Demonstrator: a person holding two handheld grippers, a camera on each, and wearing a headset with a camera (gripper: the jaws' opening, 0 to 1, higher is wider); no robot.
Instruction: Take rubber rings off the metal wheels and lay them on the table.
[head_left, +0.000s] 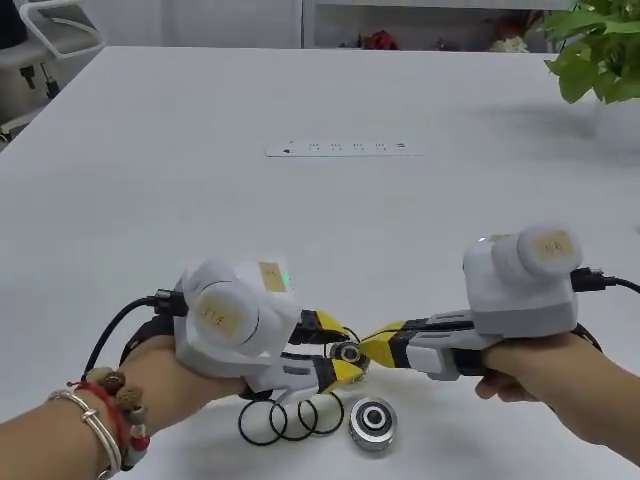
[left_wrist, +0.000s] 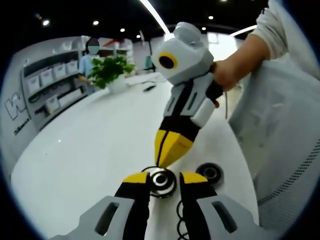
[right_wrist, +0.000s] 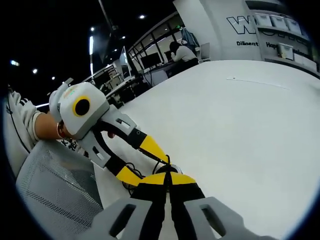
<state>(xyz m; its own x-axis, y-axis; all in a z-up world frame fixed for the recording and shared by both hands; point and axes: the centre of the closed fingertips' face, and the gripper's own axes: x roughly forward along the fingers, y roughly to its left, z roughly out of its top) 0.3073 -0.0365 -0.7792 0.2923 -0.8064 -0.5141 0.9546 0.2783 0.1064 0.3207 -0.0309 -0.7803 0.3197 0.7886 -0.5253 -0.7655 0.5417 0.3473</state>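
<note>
The head view gives the plainest look at the finished work: three loose black rubber rings (head_left: 290, 417) lie overlapping at the near edge of the smooth white bench (head_left: 300, 220). Just to their right a second wheel (head_left: 373, 421) lies flat, shiny metal with a dark centre. Just beyond them the yellow-tipped left claw (head_left: 338, 350) is clamped on a metal wheel (head_left: 348, 352), and the right claw (head_left: 376, 347) meets it from the right. The left gripper view shows that wheel face-on between its own jaws, banded in black and silver. The right gripper view shows its own jaws pressed together at the wheel's rim; whether rubber is caught between them I cannot tell. On the far wall in that view a sign (right_wrist: 235, 22) begins with a large "W", and the smaller line beneath is too blurred to read. A flat white power strip (head_left: 345, 148) lies far off at mid-bench, and a leafy plant (head_left: 595, 50) stands at the far right.
</note>
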